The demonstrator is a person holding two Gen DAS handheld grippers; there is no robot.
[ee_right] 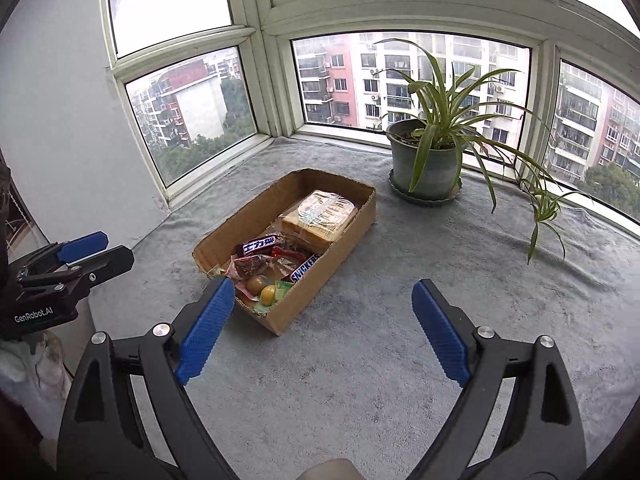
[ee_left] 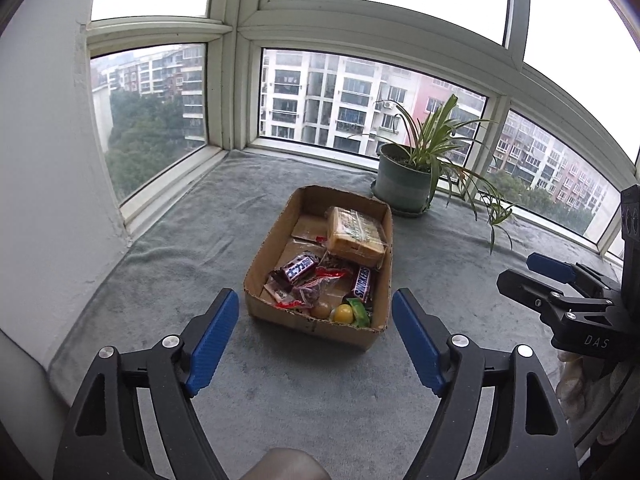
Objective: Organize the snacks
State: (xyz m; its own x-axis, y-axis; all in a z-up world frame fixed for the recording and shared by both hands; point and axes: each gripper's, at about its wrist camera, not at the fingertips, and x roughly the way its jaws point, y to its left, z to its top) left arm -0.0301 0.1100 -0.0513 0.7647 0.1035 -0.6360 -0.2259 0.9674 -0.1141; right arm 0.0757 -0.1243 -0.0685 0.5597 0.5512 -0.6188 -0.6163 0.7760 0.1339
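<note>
Left gripper (ee_left: 315,336) and right gripper (ee_right: 323,330): both wide open, holding nothing, poised above the grey cloth (ee_right: 360,360). Snacks lie in the cardboard box (ee_left: 256,272); small wrappers indistinct

one cardboard box (ee_left: 376,240), two Snickers bars (ee_left: 362,284), one bread pack (ee_left: 356,236), one potted plant (ee_left: 404,180)
</note>
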